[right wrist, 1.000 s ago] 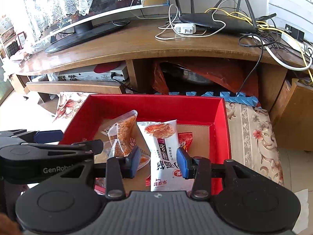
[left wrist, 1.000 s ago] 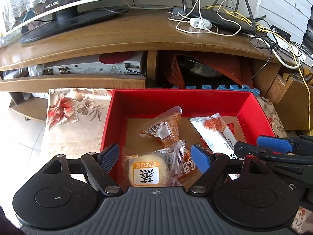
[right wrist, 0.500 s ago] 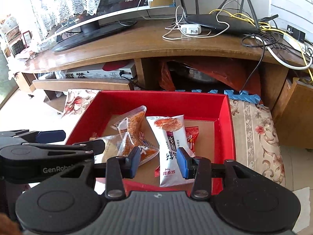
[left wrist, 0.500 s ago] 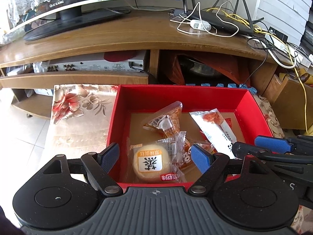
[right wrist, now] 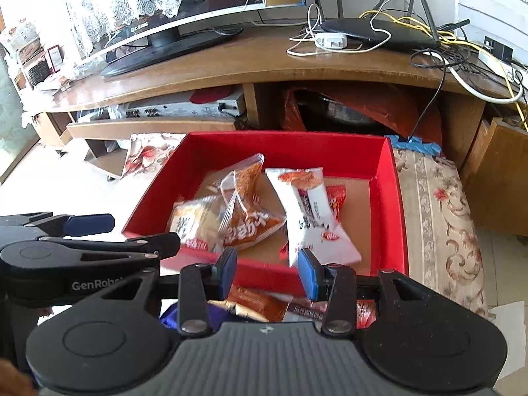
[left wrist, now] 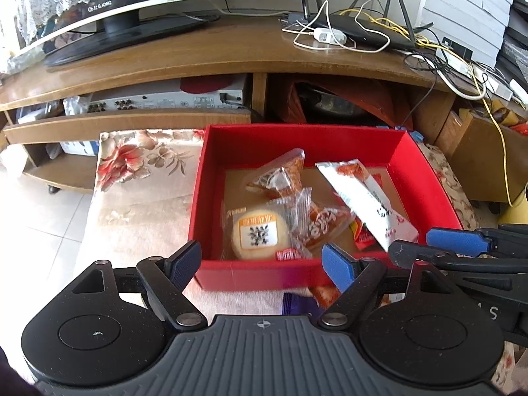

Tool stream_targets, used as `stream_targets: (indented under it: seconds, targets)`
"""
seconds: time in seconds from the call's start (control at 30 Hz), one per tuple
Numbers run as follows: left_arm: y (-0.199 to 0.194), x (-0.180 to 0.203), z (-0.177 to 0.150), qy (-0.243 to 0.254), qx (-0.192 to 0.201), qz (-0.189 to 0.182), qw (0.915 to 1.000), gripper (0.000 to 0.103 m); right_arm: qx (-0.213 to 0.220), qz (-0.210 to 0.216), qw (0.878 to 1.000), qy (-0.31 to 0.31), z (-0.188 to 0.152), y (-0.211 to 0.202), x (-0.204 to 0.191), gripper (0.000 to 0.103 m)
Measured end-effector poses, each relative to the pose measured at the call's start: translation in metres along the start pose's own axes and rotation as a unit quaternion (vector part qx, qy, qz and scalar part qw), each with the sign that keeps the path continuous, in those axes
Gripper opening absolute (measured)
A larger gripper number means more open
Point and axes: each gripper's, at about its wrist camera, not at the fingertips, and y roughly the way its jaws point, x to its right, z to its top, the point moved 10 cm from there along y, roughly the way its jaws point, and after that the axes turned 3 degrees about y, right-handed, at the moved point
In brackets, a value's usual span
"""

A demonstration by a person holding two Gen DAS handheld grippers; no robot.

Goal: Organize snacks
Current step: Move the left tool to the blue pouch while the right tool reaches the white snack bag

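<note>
The snack packets point(left wrist: 297, 211) lie heaped toward the near wall of the red box point(left wrist: 330, 138), gathered there for tidiness, likely. The left gripper point(left wrist: 260, 260) gapes wide and empty; the right gripper point(right wrist: 267, 274) stands narrower, also empty. Readable: "GenRob" on a gripper, "TWRS" on the television point(right wrist: 211, 3).

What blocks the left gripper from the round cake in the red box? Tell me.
The near wall of the red box stands between the left gripper and the round cake. The cake lies just behind that wall, and nothing lies on top of it, so from above nothing visible blocks it.
</note>
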Motion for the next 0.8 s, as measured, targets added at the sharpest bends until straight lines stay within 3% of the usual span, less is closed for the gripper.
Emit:
stream_targets:
  seconds: [0.43, 0.8]
  targets:
    - [-0.001, 0.01, -0.035, 0.031, -0.033, -0.016, 0.9988, 0.085, -0.04, -0.005, 0.999, -0.001, -0.04, -0.005, 0.002, 0.039]
    - [0.007, 0.026, -0.043, 0.045, -0.049, -0.035, 0.9972, 0.086, -0.061, -0.019, 0.998, 0.028, -0.054, -0.003, 0.028, 0.05]
